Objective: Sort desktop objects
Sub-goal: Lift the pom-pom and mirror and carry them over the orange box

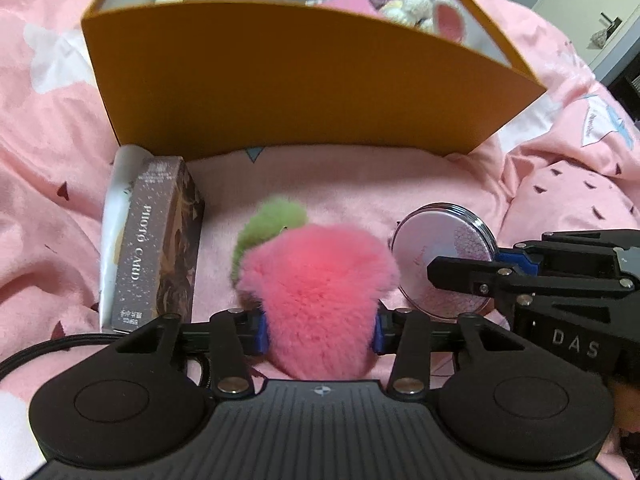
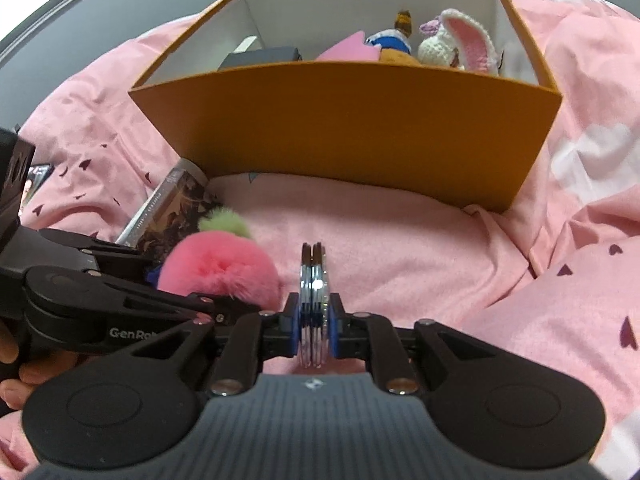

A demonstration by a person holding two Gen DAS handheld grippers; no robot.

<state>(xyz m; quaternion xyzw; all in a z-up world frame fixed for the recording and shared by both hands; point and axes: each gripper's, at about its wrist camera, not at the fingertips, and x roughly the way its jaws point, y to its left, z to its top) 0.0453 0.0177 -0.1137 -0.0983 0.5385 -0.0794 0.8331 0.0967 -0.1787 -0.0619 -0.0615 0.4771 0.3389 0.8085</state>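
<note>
On a bed spread with a pink printed quilt [image 2: 420,248], two hand-held grippers work side by side in front of an open orange box [image 2: 352,128] during a tidy-up of small belongings. Left gripper [image 1: 320,330] is clenched on a pink plush strawberry [image 1: 320,288] with a green tuft, its blue pads sunk into the fur on either side, the toy low over the quilt. Right gripper [image 2: 316,330] is clamped on a round compact mirror [image 2: 314,292], held on edge between the pads so that its chrome rims face the camera. Just left of the strawberry, a dark "Photo Card" box [image 1: 160,248] lies against the foot of the orange box, with a white packet [image 1: 116,216] beside it. Inside the box already sit a crocheted white rabbit [image 2: 456,46], a small figurine [image 2: 396,32] and a dark flat case [image 2: 260,58].

Both loads appear gripped but not yet carried over the wall. The risks lie in the grips themselves: the mirror's smooth metal edges could slide or swivel between the pads, while the soft fur may compress and let the toy slip out. With the grippers almost touching, a collision on the way up also looks possible.
</note>
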